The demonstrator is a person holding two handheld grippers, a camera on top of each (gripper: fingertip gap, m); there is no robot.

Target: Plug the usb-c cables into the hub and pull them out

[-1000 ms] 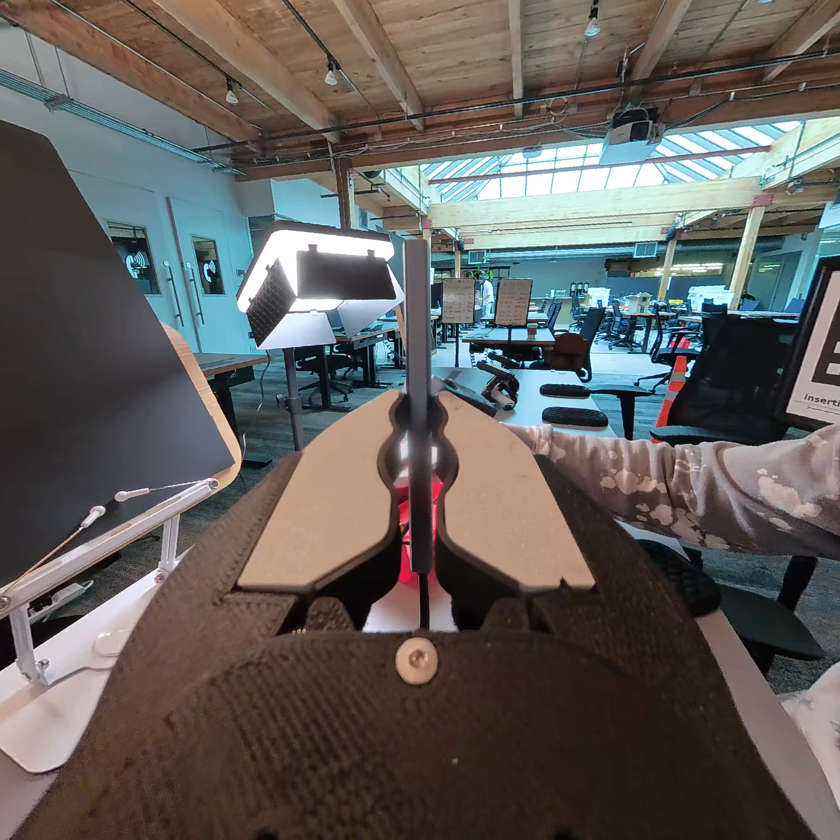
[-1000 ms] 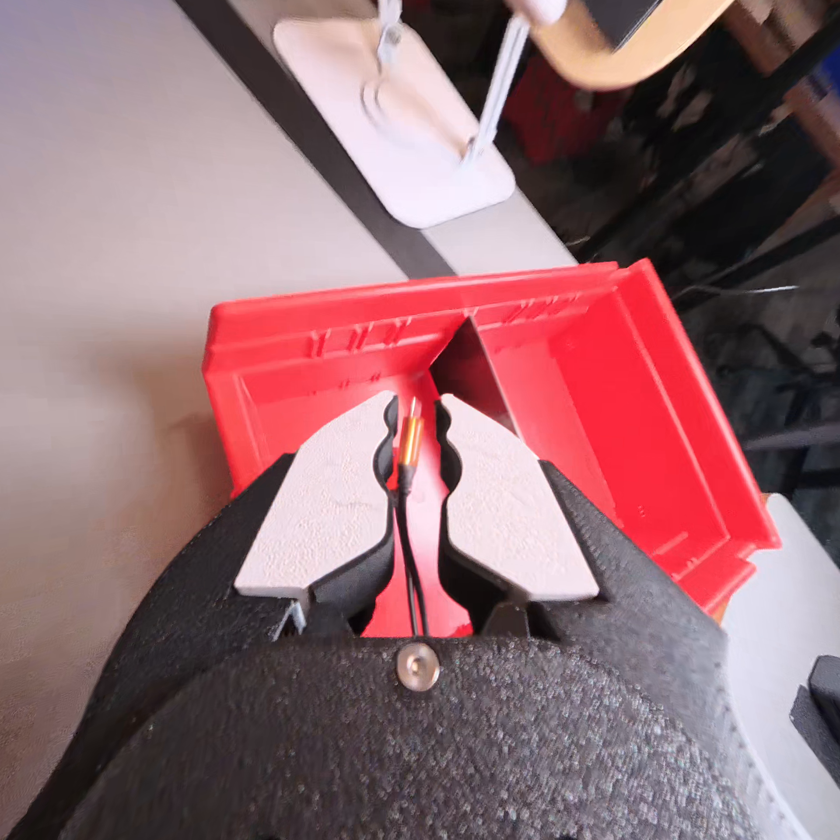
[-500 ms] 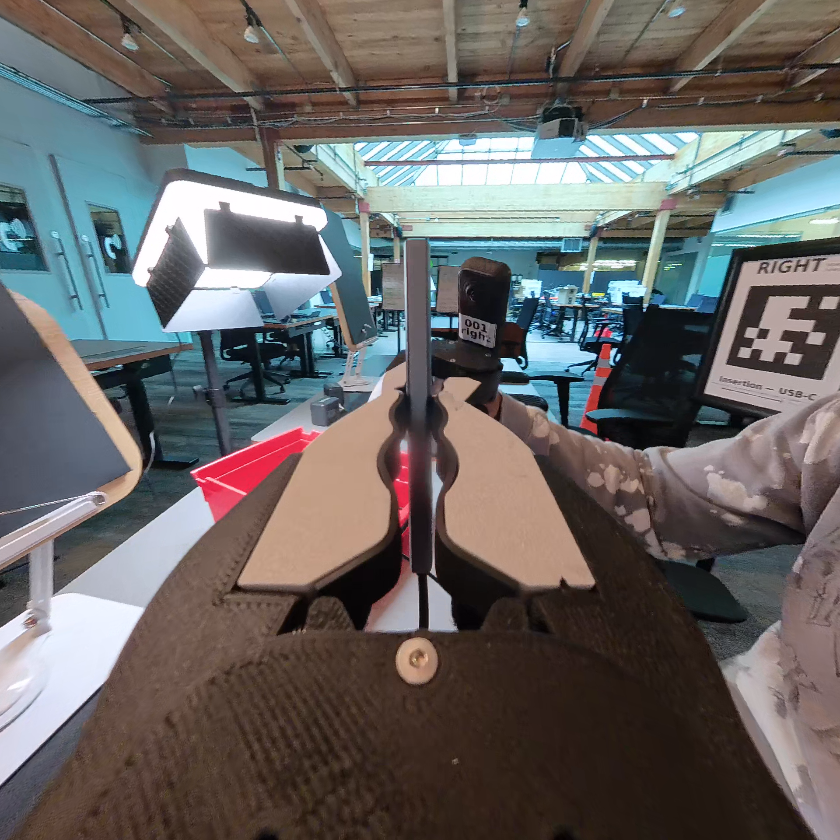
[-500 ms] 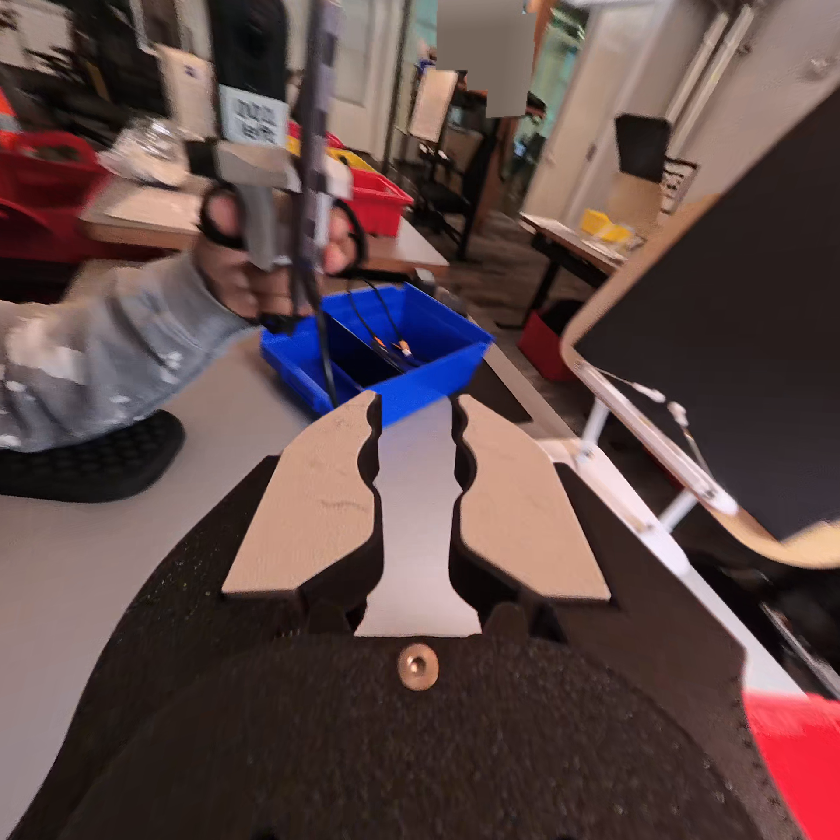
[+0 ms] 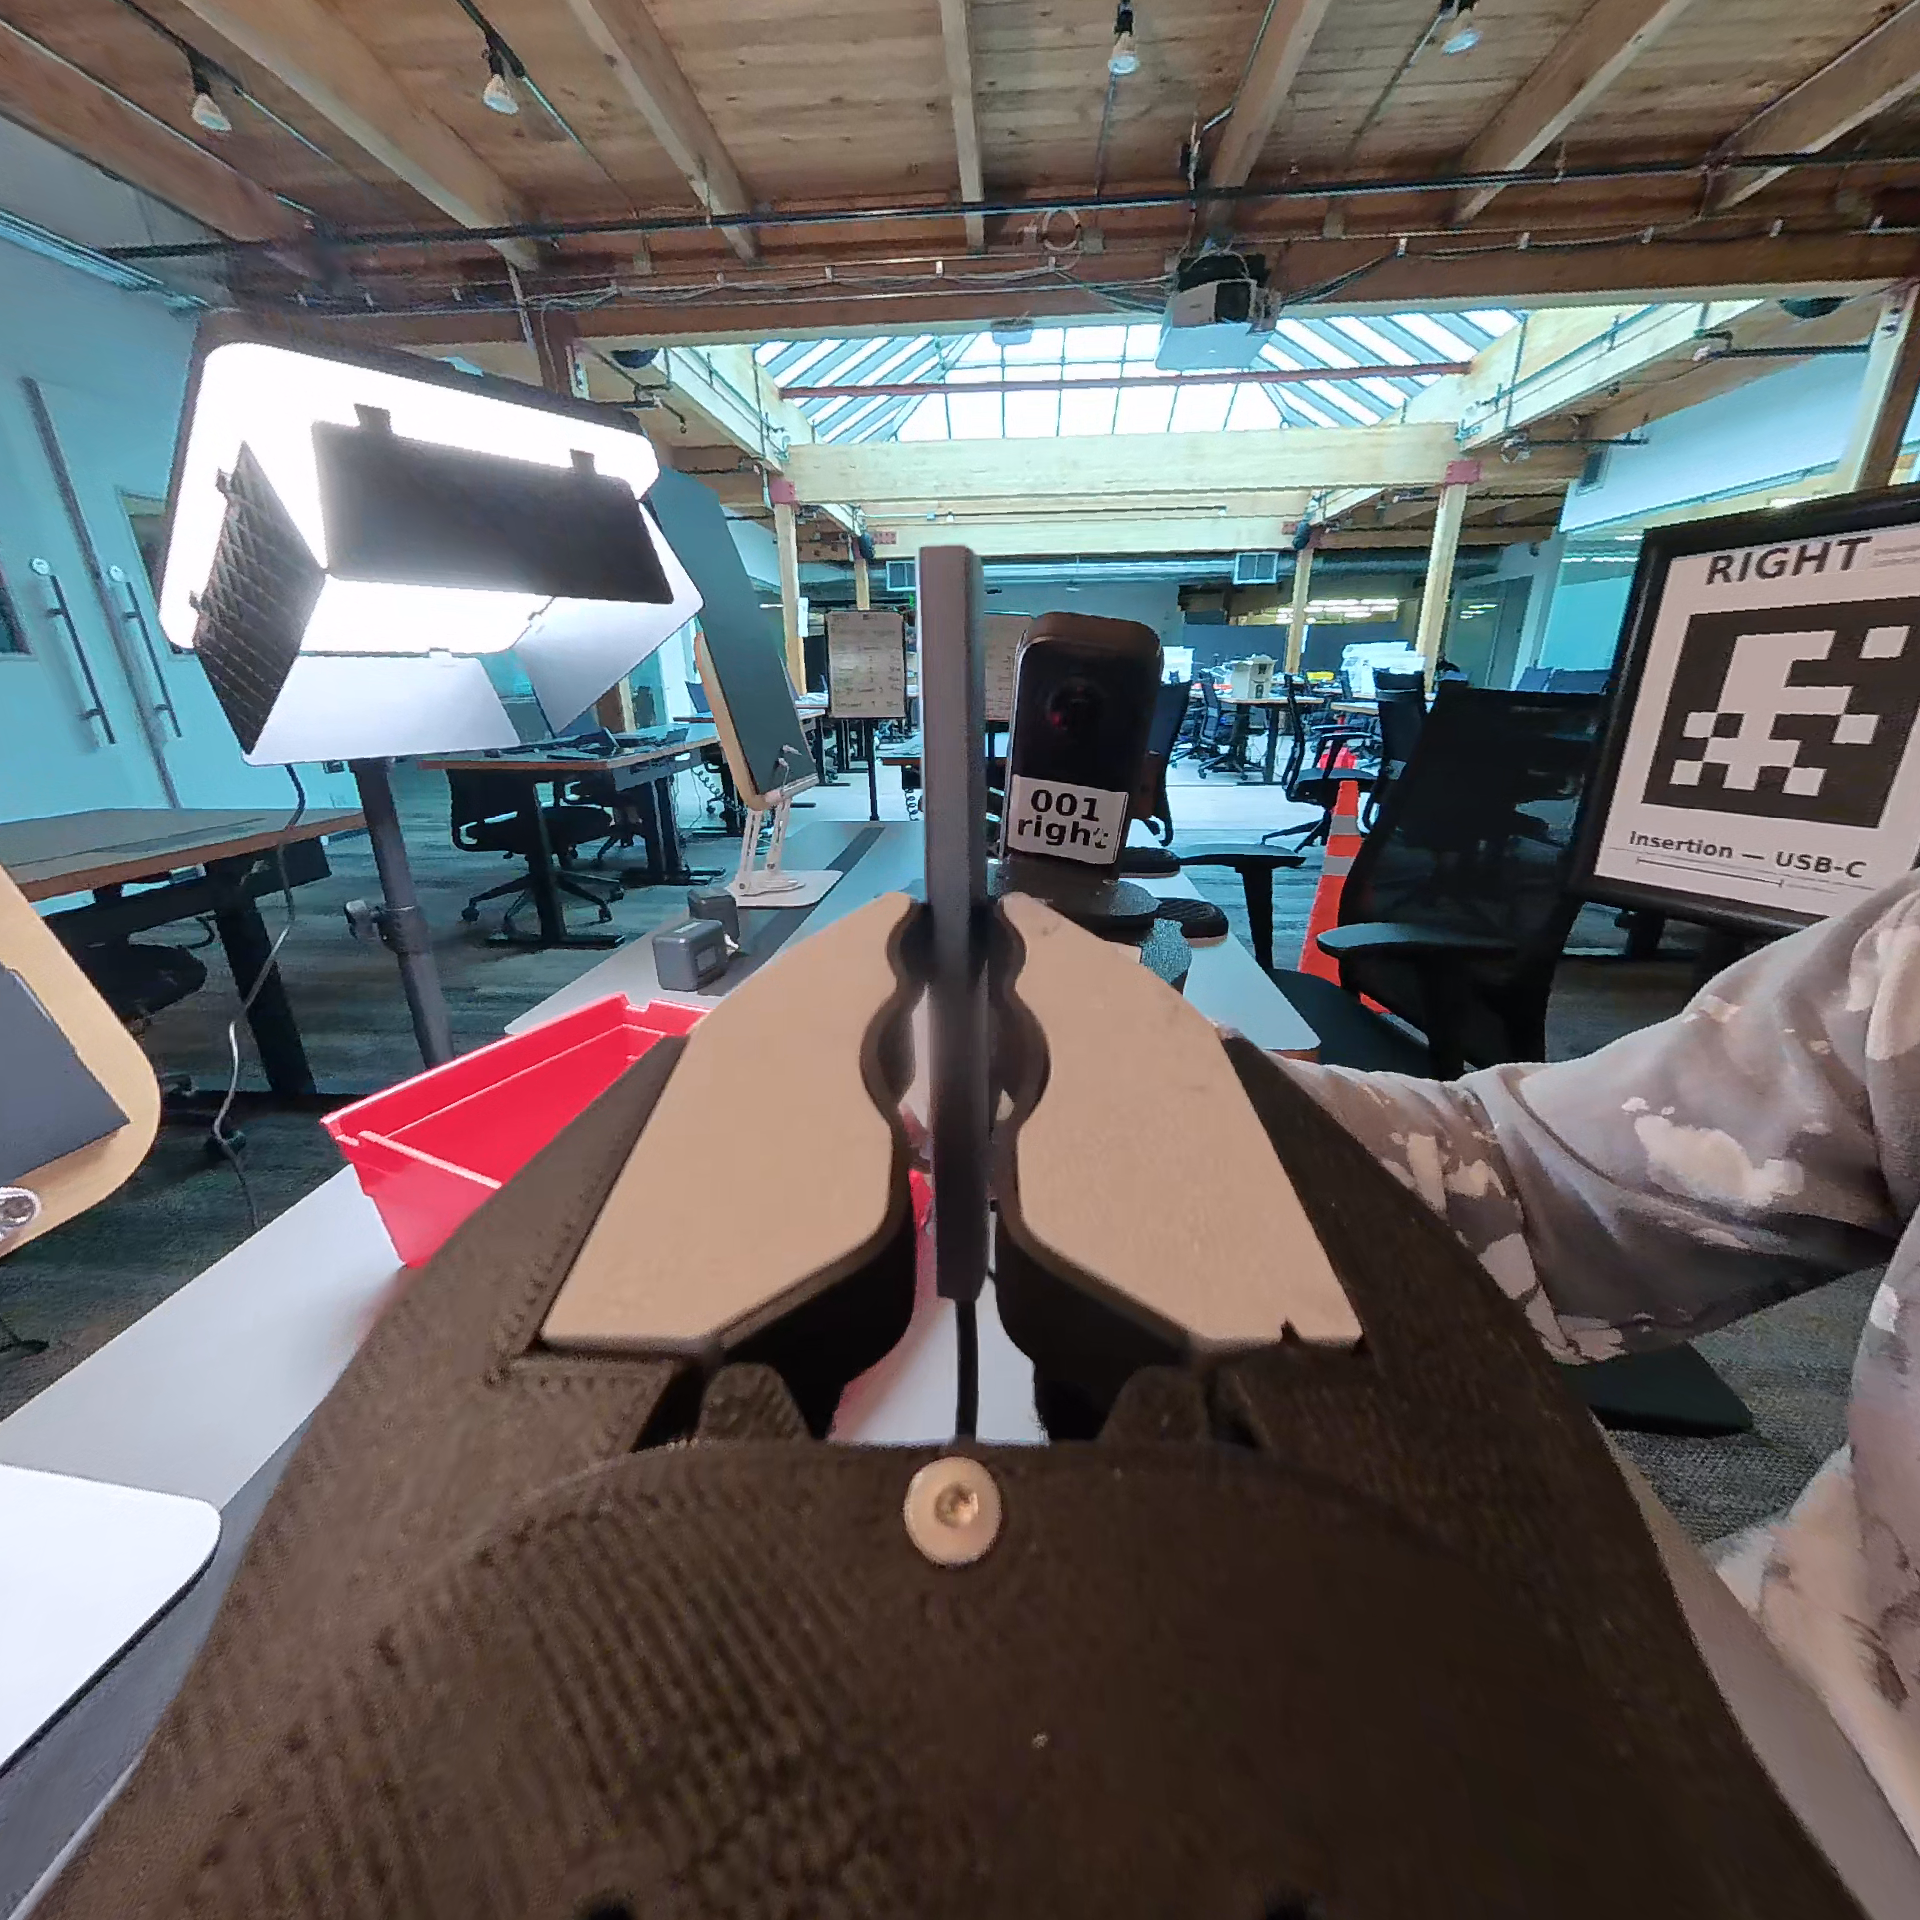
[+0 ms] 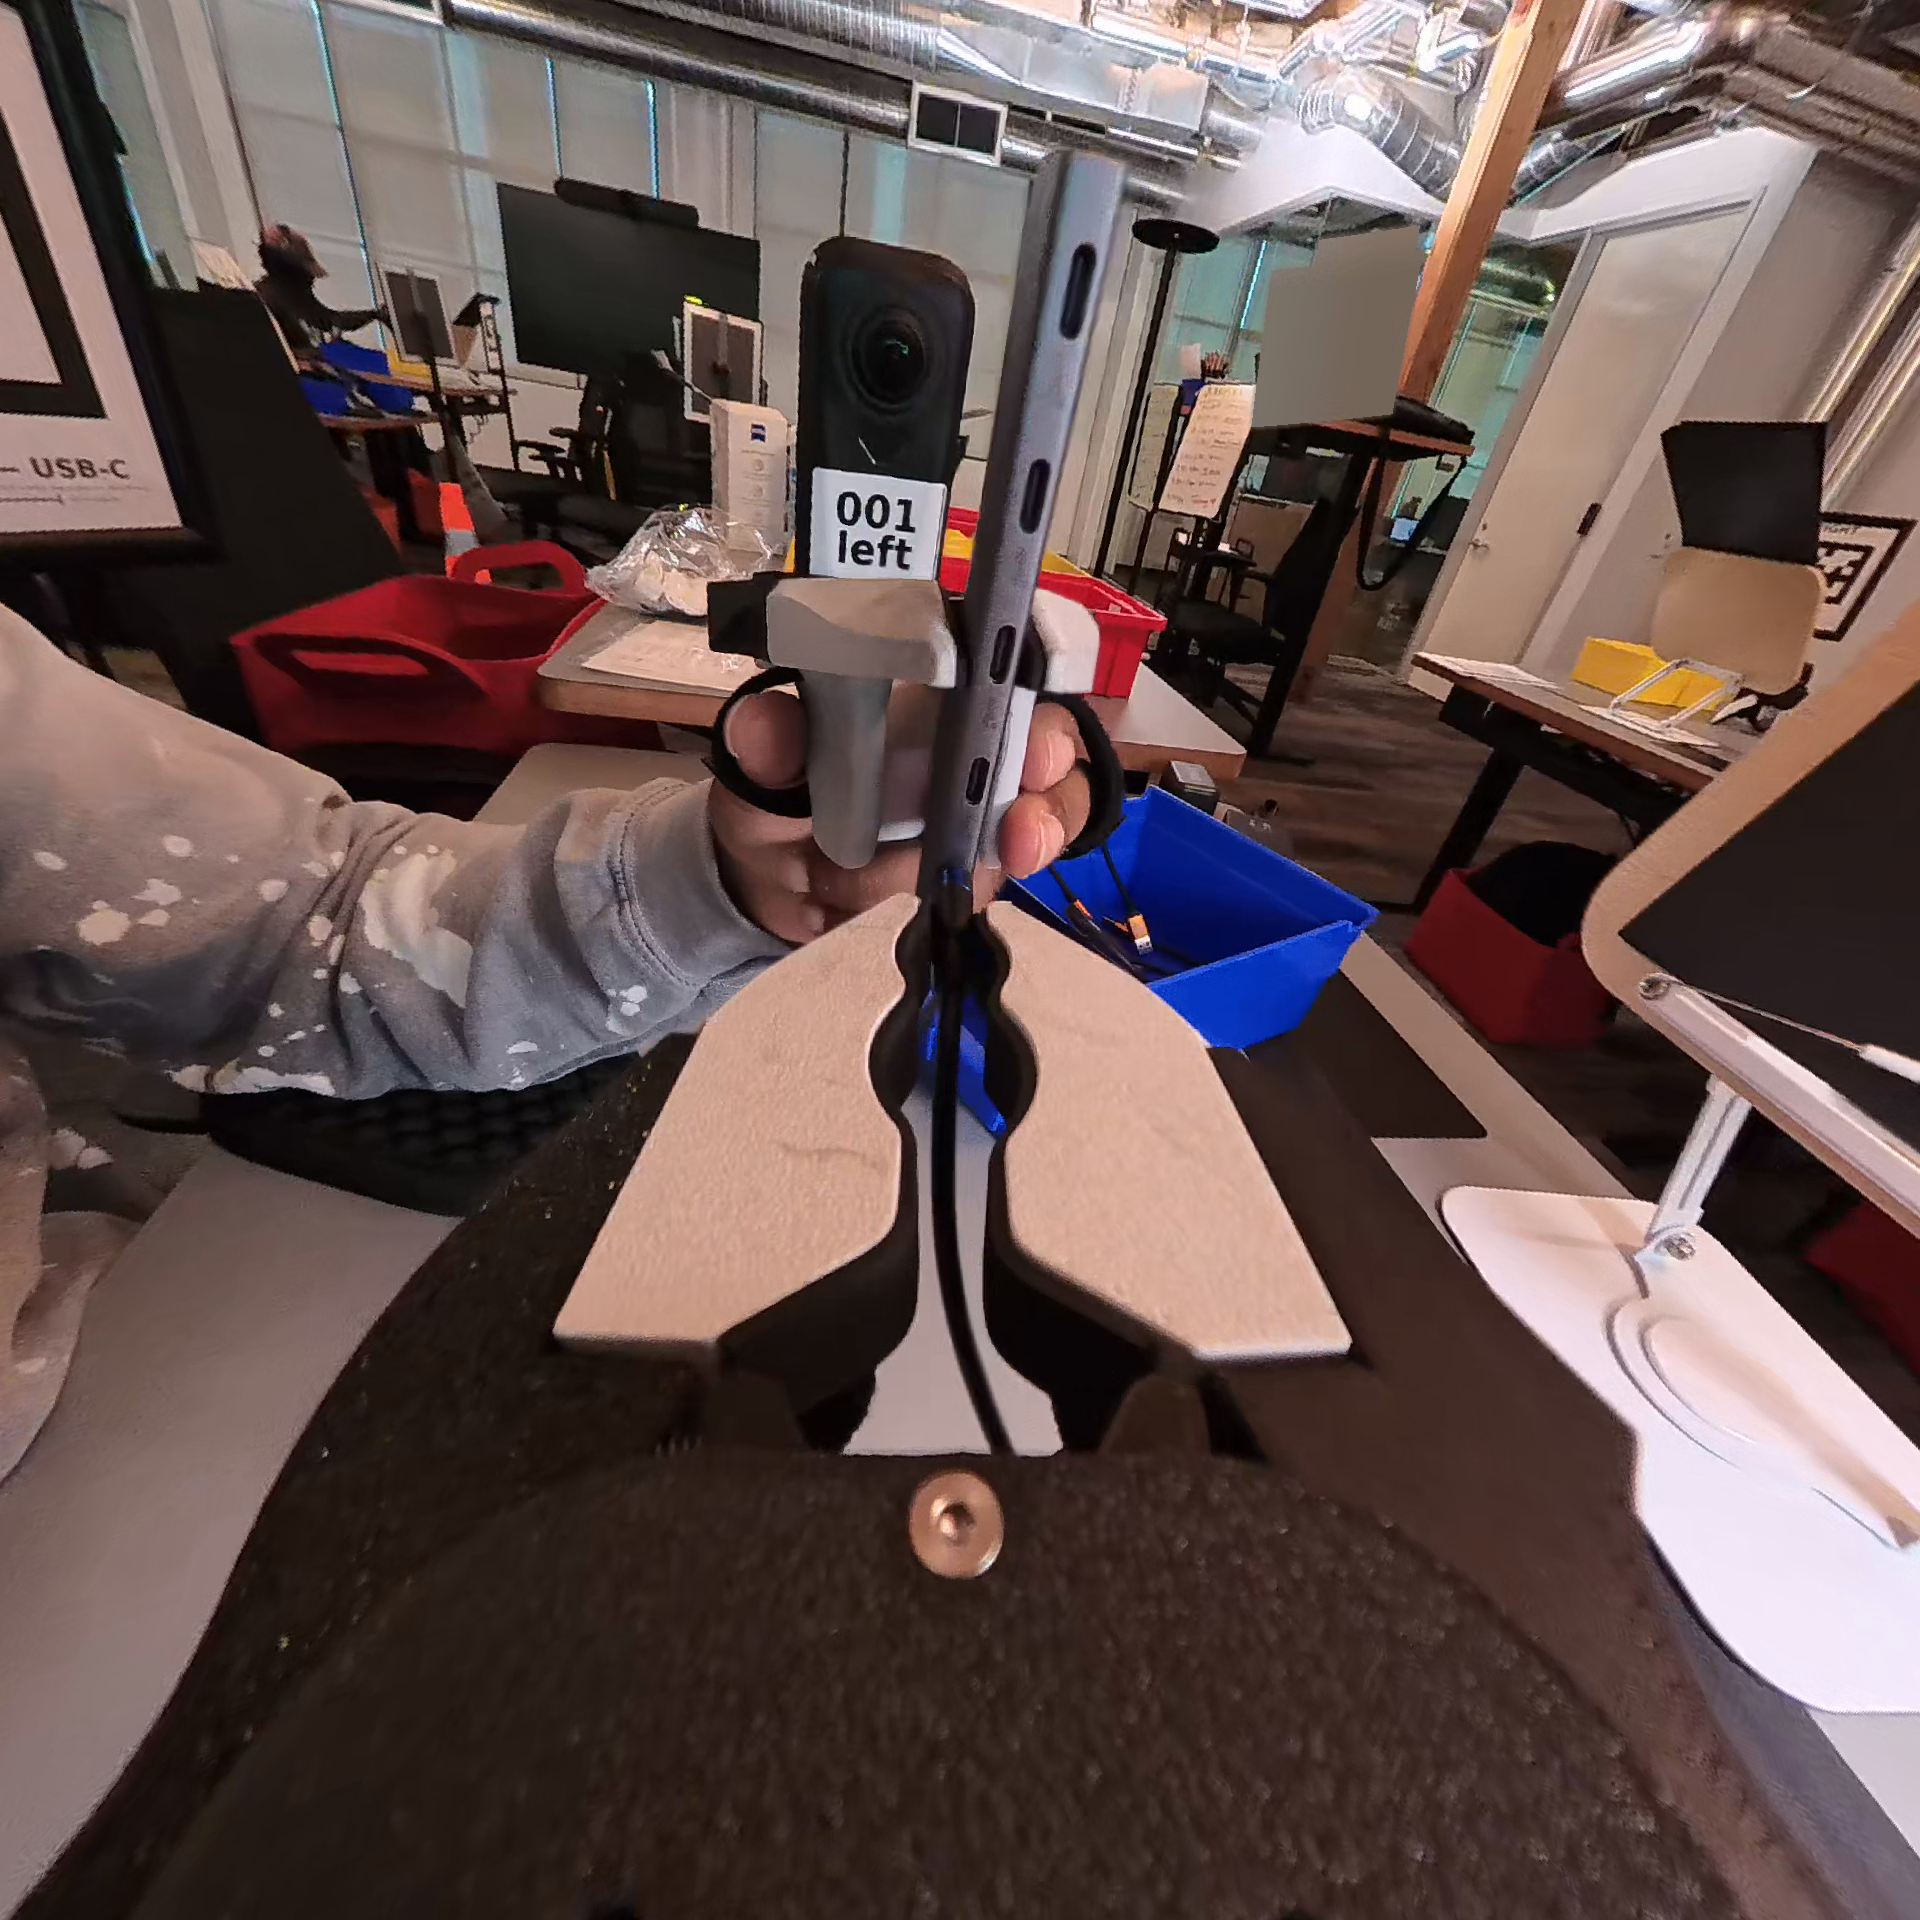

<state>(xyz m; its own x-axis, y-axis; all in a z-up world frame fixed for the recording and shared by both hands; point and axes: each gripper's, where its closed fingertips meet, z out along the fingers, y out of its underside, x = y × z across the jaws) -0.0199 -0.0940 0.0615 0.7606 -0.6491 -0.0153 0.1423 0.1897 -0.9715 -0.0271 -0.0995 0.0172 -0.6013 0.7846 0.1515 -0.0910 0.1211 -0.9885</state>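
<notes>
My left gripper (image 5: 951, 904) is shut on the grey hub (image 5: 951, 831) and holds it upright, edge on, above the table. In the right wrist view the hub (image 6: 1039, 468) shows a row of ports along its edge, clamped in the left gripper (image 6: 997, 649). A black cable (image 6: 951, 1195) hangs from the hub's lower end and runs between the fingers of my right gripper (image 6: 953, 909), which is shut on it just under the hub. The right gripper's camera (image 5: 1081, 727) shows behind the hub, its fingers hidden.
A blue bin (image 6: 1226, 935) behind the hub holds cables with orange plugs. A red bin (image 5: 488, 1122) stands on the table at the left. A white stand base (image 6: 1714, 1455) sits at the right, a black pad (image 6: 416, 1132) under the sleeve. Some 4 cm of space lies between my two pairs of fingers.
The right gripper let go of an orange-tipped cable over the red bin, swung round to face the hub, and shut on the black cable under it. The left gripper kept its hold.
</notes>
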